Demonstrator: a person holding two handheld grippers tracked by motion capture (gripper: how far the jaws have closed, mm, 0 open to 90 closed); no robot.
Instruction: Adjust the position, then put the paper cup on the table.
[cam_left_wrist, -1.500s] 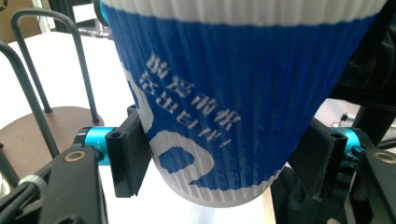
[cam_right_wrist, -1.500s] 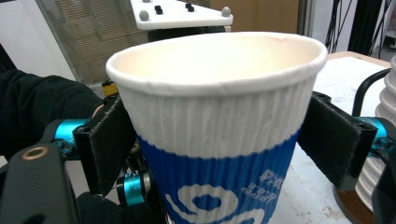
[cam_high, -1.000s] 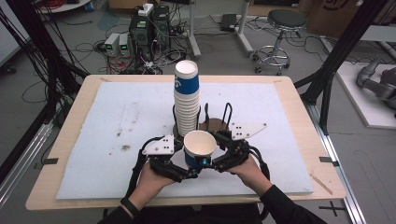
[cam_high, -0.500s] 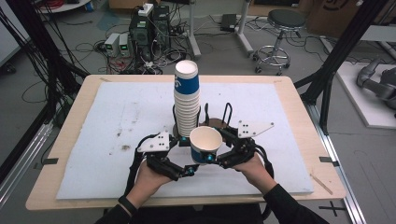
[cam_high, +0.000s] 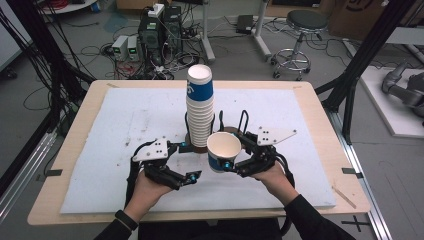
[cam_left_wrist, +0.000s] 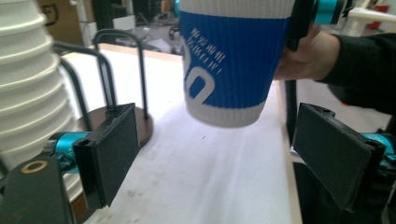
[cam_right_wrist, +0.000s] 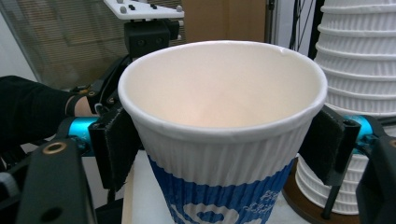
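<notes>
The right gripper (cam_high: 231, 161) holds 1 paper cup (cam_high: 223, 151) upright above the table (cam_high: 100, 130), fingers clamped on its ribbed wall just beside the cup stack (cam_high: 200, 107). The left gripper (cam_high: 189, 162), its fingers having just widened and now empty, leaves the cup free to be carried.

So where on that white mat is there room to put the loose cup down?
The white mat is bare left of the cup stack, and again right of it toward the table's far right corner. It is crowded at the near middle, where the left gripper, right gripper and held cup meet.
</notes>
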